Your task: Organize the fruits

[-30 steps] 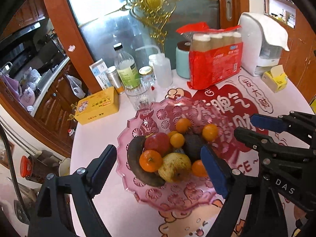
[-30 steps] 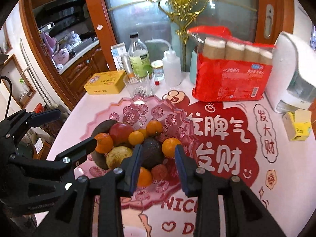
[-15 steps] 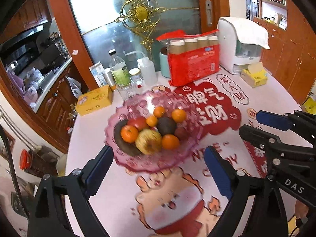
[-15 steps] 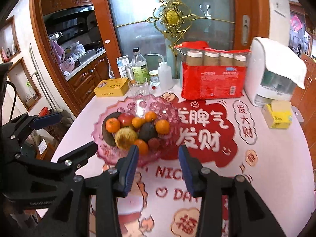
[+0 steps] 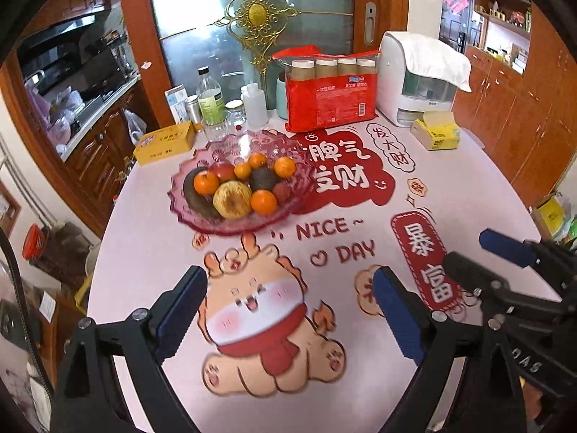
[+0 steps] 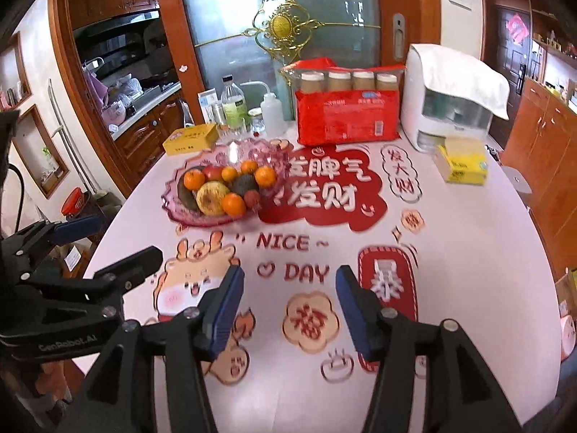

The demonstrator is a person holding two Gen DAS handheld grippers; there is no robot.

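A pink glass fruit bowl stands on the far left of the round table. It holds several oranges, a yellow apple, a red apple, a dark avocado and a dark long fruit. My left gripper is open and empty, well short of the bowl. My right gripper is open and empty above the "DAY" print. Each gripper shows at the edge of the other's view.
At the back stand a red pack of bottles, a white appliance, bottles and jars, a yellow box and a yellow tissue box. The printed tablecloth covers the table.
Both grippers have pulled back from the bowl toward the near table edge. The right gripper's jaws have opened wider. The fruits stay in the bowl.
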